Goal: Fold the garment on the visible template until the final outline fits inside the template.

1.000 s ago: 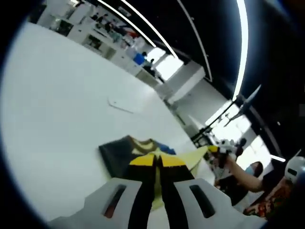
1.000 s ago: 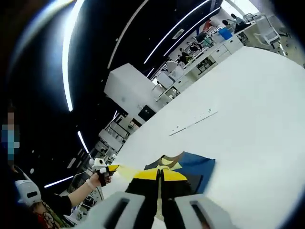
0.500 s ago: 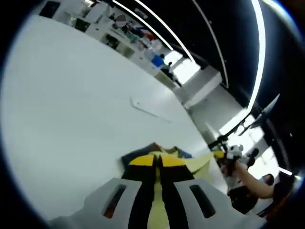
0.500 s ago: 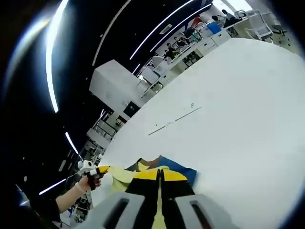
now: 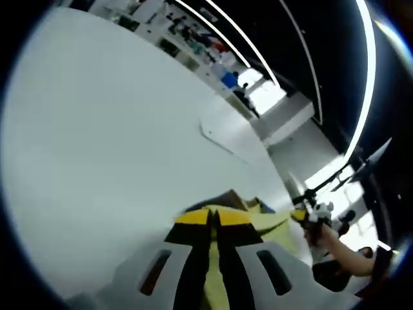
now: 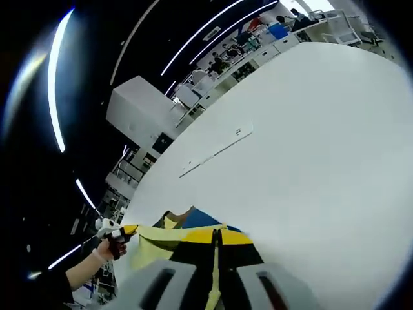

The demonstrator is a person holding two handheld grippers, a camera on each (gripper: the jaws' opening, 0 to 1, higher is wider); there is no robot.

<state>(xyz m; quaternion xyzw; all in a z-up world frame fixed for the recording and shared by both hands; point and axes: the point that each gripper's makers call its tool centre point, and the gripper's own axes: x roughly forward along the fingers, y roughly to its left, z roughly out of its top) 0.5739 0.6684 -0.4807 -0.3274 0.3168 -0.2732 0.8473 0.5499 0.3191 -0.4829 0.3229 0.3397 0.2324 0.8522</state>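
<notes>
While both jaws pinch the garment [image 5: 222,258] | left gripper [image 5: 213,216], right gripper [image 6: 216,236] | over table [image 6: 310,148]

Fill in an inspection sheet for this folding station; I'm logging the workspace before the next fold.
Surface: white table, bare apart from the garment and thin line marks.
Job's things: yellow and dark garment, one edge held taut between both grippers; template outline not clearly made out.
Clutter: nothing seen on the table.
Grippers: left hand-held gripper shut on the yellow fabric; right hand-held gripper shut on it too. Each appears in the other's view, held by a hand.
Cables: nothing seen.
Surroundings: dark ceiling with strip lights; desks and shelving beyond the table's far edge.
</notes>
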